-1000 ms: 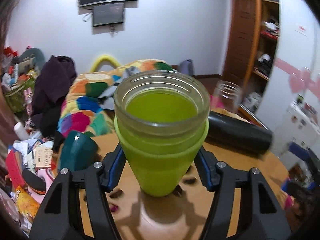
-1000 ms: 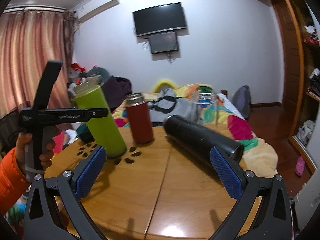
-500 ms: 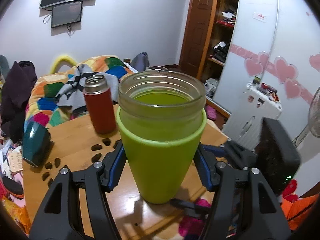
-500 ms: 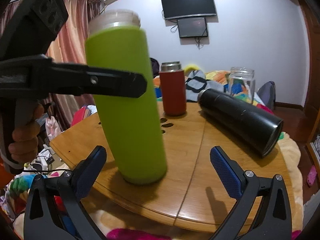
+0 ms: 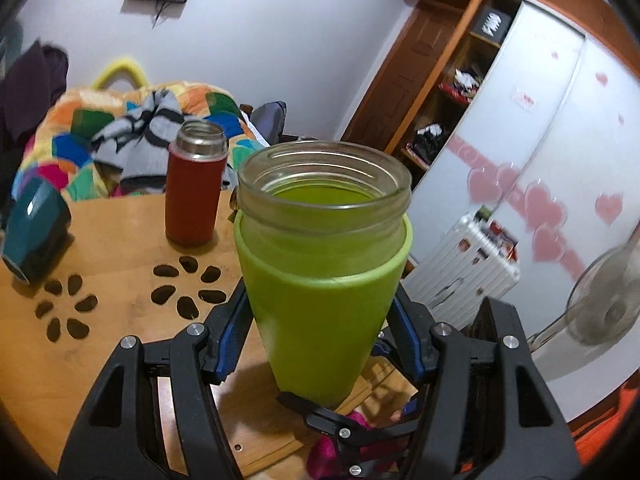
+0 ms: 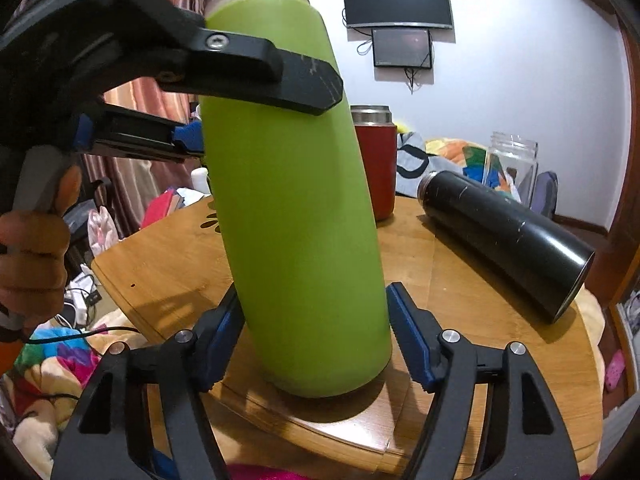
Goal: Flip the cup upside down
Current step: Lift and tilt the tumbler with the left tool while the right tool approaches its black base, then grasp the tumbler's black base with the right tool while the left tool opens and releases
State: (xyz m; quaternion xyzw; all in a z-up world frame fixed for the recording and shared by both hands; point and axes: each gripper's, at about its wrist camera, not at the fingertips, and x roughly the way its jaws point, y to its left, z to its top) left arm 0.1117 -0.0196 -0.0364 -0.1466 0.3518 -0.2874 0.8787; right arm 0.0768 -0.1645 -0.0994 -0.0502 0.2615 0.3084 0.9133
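From my left claw (image 5: 320,340) I see the tall green cup with a clear glass rim (image 5: 324,280) standing straight up, mouth on top, clenched between my blue pads; its bottom is hidden behind the claw; the red flask (image 5: 195,188) stands further in on the round wooden table (image 5: 120,280).

From my right claw (image 6: 316,344), the cup (image 6: 288,200) leans a little near the table's (image 6: 168,264) front edge; my pads sit on both sides low down, but I cannot tell if they squeeze it.

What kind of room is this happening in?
Probably a lived-in bedroom: a colourful patchwork quilt heaped behind the round wooden table, a wall-mounted black television, and a white sliding wardrobe with pink hearts.
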